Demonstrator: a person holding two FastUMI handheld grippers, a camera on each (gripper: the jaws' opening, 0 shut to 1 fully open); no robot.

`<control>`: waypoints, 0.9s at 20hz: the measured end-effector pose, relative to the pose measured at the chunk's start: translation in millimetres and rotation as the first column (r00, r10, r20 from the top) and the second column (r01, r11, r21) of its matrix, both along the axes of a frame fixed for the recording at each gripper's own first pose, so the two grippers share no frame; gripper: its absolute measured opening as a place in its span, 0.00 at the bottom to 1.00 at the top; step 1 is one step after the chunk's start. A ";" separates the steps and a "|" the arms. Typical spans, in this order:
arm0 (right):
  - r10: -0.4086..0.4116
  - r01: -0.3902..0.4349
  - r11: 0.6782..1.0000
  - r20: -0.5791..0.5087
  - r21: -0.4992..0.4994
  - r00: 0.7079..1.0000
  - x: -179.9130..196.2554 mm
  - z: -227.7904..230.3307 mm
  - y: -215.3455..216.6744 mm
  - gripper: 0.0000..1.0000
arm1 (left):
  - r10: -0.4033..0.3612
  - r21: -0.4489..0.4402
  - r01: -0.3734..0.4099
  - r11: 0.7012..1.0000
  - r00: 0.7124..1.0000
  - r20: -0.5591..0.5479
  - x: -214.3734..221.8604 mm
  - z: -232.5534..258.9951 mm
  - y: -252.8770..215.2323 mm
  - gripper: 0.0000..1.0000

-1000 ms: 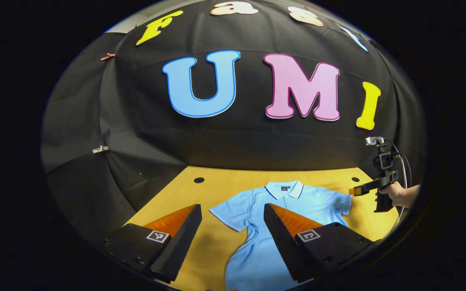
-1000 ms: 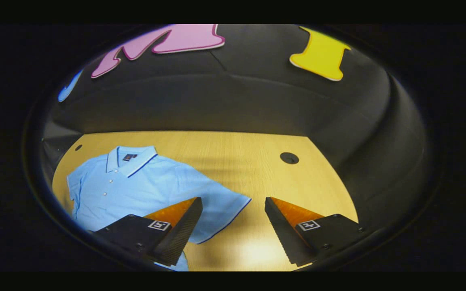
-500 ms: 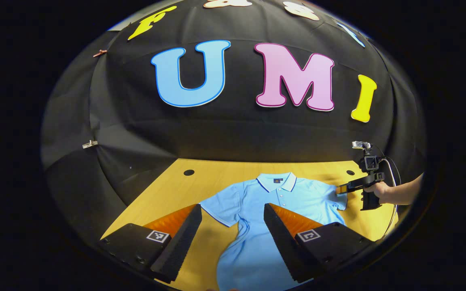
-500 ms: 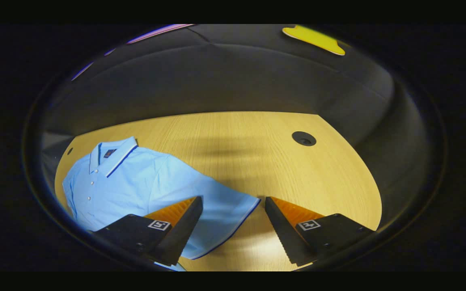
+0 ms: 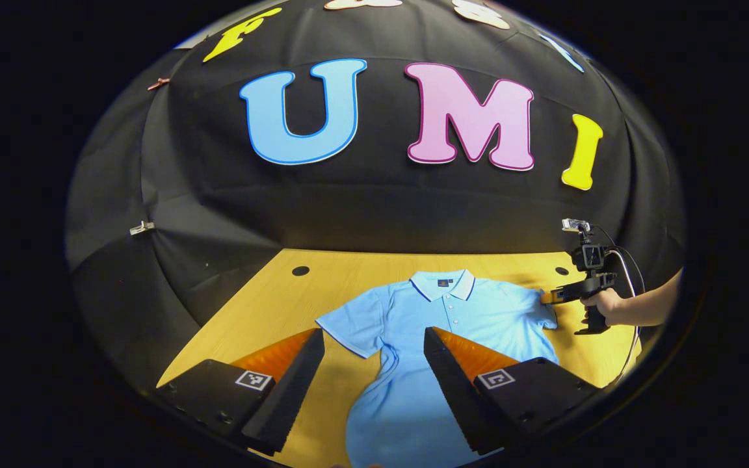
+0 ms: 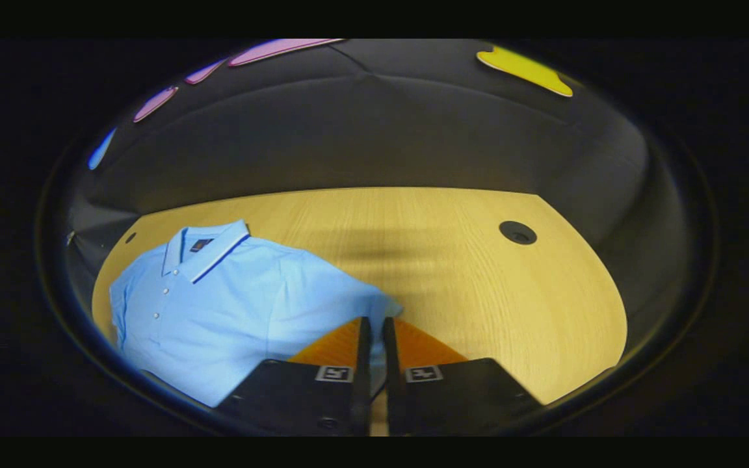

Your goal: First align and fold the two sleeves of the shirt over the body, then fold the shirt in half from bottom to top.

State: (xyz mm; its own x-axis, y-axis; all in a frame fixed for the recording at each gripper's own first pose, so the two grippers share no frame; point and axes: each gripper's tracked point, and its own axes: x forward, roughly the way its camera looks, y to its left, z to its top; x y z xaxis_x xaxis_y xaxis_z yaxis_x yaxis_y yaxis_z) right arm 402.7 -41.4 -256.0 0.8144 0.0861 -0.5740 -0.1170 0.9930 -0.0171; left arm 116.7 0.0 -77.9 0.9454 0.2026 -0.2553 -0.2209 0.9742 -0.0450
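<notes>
I have the right gripper pinched on the shirt sleeve hem to fold it inward, while the left gripper hovers wide near the table's front edge, ready for its sleeve.

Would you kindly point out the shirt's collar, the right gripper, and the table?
collar (image 5: 443, 285), left gripper view, its front placket.
right gripper (image 6: 374, 325), right gripper view, between fingertips pinching the sleeve.
table (image 6: 478, 286), right gripper view, bare wood.
</notes>
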 end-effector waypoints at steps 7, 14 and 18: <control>-0.026 0.024 0.999 0.060 0.030 0.998 -6.2 33.2 7.4 0.05 | 0.043 -0.013 -0.043 0.999 0.999 -0.001 -7.1 -4.9 13.1 0.99; 0.118 -0.124 0.991 0.115 0.048 0.986 -27.2 77.8 100.4 0.05 | 0.081 -0.030 -0.080 0.996 0.997 0.015 -13.4 -5.6 27.7 0.99; 0.218 -0.227 0.972 0.113 0.068 0.969 -43.2 81.4 177.4 0.10 | 0.094 -0.033 -0.094 0.995 0.995 0.018 -14.2 -8.0 33.6 0.99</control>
State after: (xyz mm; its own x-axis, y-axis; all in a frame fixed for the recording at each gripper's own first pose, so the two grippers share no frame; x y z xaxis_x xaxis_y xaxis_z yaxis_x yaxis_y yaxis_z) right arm 359.5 136.0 -174.5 0.8241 0.3141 -0.4713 -0.3370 0.9407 0.0376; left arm 102.5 33.6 -85.9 0.9274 0.2829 -0.2448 -0.3103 0.9472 -0.0809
